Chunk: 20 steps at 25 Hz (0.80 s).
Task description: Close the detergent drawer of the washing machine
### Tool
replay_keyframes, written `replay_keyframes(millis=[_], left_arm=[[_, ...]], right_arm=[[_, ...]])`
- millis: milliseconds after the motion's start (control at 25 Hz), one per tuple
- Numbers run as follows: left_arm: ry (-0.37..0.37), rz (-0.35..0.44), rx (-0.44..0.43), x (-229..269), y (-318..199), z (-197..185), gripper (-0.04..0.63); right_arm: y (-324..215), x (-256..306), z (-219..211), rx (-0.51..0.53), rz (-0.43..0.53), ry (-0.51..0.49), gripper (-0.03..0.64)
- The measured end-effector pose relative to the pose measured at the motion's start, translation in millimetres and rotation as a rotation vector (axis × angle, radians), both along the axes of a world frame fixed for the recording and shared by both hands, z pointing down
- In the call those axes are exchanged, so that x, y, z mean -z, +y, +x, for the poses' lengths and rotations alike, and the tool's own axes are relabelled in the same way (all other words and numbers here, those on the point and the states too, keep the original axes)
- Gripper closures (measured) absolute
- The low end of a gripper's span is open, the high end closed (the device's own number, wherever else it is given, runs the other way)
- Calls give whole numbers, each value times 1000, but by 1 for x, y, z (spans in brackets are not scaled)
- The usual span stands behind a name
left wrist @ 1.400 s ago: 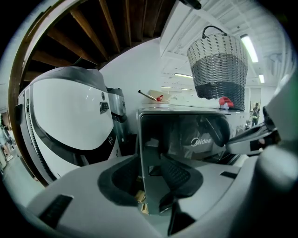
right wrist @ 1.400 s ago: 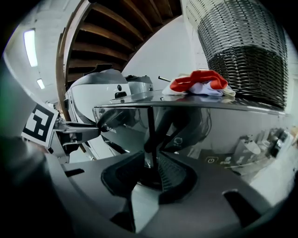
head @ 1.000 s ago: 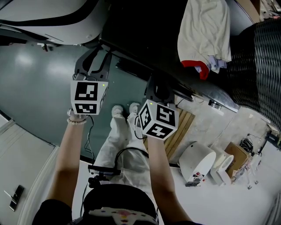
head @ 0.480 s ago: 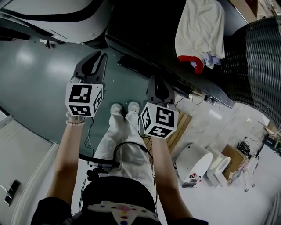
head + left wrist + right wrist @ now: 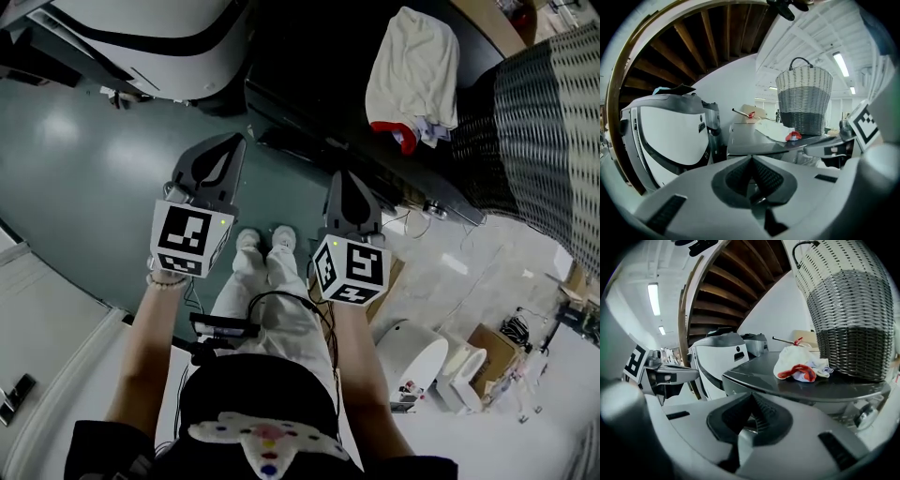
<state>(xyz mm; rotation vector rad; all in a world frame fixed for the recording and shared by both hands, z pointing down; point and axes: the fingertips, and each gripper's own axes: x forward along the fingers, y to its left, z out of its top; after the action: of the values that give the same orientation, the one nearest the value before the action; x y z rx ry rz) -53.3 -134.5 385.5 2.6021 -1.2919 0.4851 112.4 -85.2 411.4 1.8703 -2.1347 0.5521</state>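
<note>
The washing machine's dark grey top (image 5: 309, 56) runs across the upper middle of the head view; its front is in shadow and I cannot make out the detergent drawer. My left gripper (image 5: 232, 141) hangs in the air short of the machine's front edge, jaws shut and empty; its tips (image 5: 751, 158) meet in the left gripper view. My right gripper (image 5: 342, 176) is beside it, also clear of the machine. Its jaws are closing, the tips (image 5: 751, 395) look together, and nothing is between them.
A white-and-red cloth (image 5: 412, 66) lies on the machine top beside a tall wicker basket (image 5: 544, 122). A white machine (image 5: 159, 37) stands to the left. White containers (image 5: 417, 352), a cardboard box (image 5: 502, 333) and wooden slats (image 5: 389, 272) sit on the floor at right.
Both grippers have risen and moved toward the machine. Their jaws, spread apart a second ago, have come together with nothing in them.
</note>
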Motion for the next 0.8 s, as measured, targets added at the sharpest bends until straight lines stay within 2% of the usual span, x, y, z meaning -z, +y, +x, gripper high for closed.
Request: replay_keyframes(millis=[480,800], left_arm=[[-25,51,-97,62,55,13,583],[-8,88,-78,95,66,7,583]], right_arm=[[26,62,-4,93,96,17,612],[39,98,-18,208,159,51,612]])
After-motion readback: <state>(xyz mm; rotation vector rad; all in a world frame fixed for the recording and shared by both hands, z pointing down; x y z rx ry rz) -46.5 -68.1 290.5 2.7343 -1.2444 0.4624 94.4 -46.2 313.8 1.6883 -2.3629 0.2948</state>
